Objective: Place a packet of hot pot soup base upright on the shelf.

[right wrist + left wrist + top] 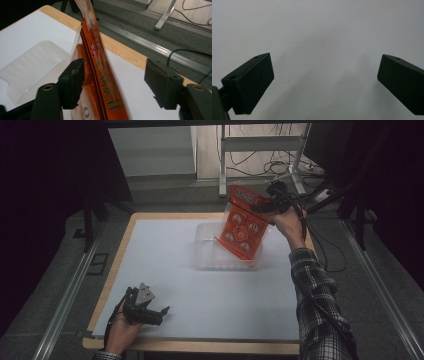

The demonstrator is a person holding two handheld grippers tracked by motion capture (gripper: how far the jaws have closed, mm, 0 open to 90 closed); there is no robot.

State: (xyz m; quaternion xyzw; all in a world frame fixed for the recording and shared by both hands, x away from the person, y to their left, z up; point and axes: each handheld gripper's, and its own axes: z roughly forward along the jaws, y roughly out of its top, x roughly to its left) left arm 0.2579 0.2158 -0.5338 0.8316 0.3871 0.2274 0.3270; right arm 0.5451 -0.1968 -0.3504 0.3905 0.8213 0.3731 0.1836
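The flat orange printed packet with round blister pockets [241, 222] stands on edge, its lower end down in the clear, shallow plastic tub [207, 251] and its top leaning away toward the far edge of the white-topped wooden table [200, 300]. In the right gripper view the packet [100, 75] runs edge-on up between the jaws of the right gripper [117, 82]: its long axis rises from low and near to high and far, it lies close against the left-hand jaw and may brush it, while a wide gap separates it from the right-hand jaw. The jaws stand apart and do not pinch it, so the packet seems to lean on the tub wall and that one jaw. Any coming move likely turns on this: the packet lies to the left of the jaws' midline, and the right gripper [272, 202] is right at it. The left gripper [150, 312] rests low at the near table edge, well apart from packet and tub, its jaws spread wide over bare white surface [324, 37] with nothing between them.
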